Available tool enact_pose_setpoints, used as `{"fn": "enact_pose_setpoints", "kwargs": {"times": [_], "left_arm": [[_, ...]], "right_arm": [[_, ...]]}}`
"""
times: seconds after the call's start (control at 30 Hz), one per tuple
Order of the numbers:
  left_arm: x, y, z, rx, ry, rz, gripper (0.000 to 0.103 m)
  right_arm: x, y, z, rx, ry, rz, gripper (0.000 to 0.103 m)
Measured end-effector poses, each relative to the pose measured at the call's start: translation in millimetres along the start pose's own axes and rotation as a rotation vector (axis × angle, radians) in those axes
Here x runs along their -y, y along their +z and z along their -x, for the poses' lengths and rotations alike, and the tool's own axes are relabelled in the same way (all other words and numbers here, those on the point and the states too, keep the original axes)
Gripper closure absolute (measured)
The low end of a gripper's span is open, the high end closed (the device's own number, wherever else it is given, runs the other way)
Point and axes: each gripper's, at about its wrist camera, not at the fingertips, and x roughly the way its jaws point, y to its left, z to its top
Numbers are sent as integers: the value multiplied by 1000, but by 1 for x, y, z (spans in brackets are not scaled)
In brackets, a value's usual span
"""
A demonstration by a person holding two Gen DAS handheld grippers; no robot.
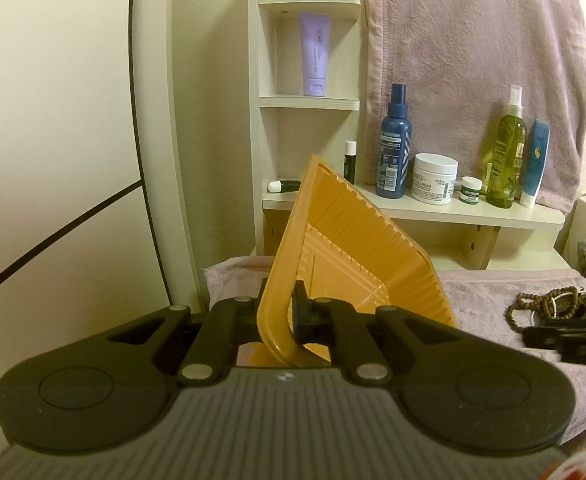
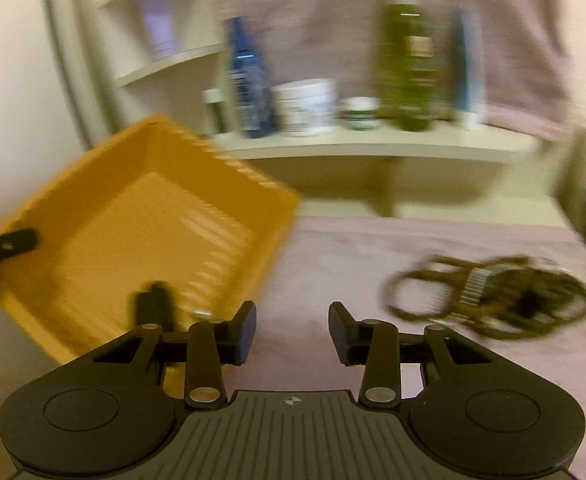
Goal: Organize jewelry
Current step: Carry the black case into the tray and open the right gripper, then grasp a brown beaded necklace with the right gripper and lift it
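My left gripper (image 1: 283, 316) is shut on the rim of an orange plastic tray (image 1: 345, 240) and holds it tilted up on edge above the pink towel. The tray also shows in the blurred right wrist view (image 2: 141, 224), with a small dark object (image 2: 155, 306) inside it near the front rim. A pile of brown bead bracelets and necklaces (image 2: 493, 296) lies on the pink towel (image 2: 333, 264) to the right; it also shows in the left wrist view (image 1: 553, 304). My right gripper (image 2: 292, 332) is open and empty above the towel, between tray and jewelry.
A low cream shelf (image 1: 433, 210) behind the towel carries a blue spray bottle (image 1: 395, 144), a white cream jar (image 1: 435, 178), a small green-label jar (image 1: 471, 190), a green spray bottle (image 1: 507, 152) and a blue tube (image 1: 535, 162). A corner shelf holds a purple tube (image 1: 315, 54).
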Motion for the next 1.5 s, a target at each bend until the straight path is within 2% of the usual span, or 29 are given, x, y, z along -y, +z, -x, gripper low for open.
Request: {"fn": "enact_pose_setpoints", "kwargs": {"times": [0.2, 0.33, 0.47, 0.83, 0.9, 0.97, 1.1, 1.13, 1.5], "left_arm": [[-1, 0, 0, 0, 1, 1, 96], [-1, 0, 0, -2, 5, 2, 96], [0, 1, 0, -3, 7, -4, 96], [-3, 2, -3, -11, 11, -9, 96], [-3, 2, -3, -12, 10, -9, 96], [-3, 2, -3, -12, 10, -9, 96], [-3, 2, -3, -12, 10, -9, 96], [-3, 2, -3, -11, 10, -9, 96], [-6, 2, -3, -9, 12, -8, 96]], "right_arm": [[58, -17, 20, 22, -163, -61, 61], [89, -20, 29, 29, -213, -127, 61], [107, -16, 29, 48, -207, -204, 61], [111, -4, -4, 48, -161, -281, 62], [113, -3, -8, 44, -163, -287, 65], [115, -3, -11, 40, -164, -294, 76], [117, -3, -13, 45, -173, -295, 88], [117, -3, -13, 46, -175, -296, 94], [93, 18, 10, 107, -146, -183, 97]]}}
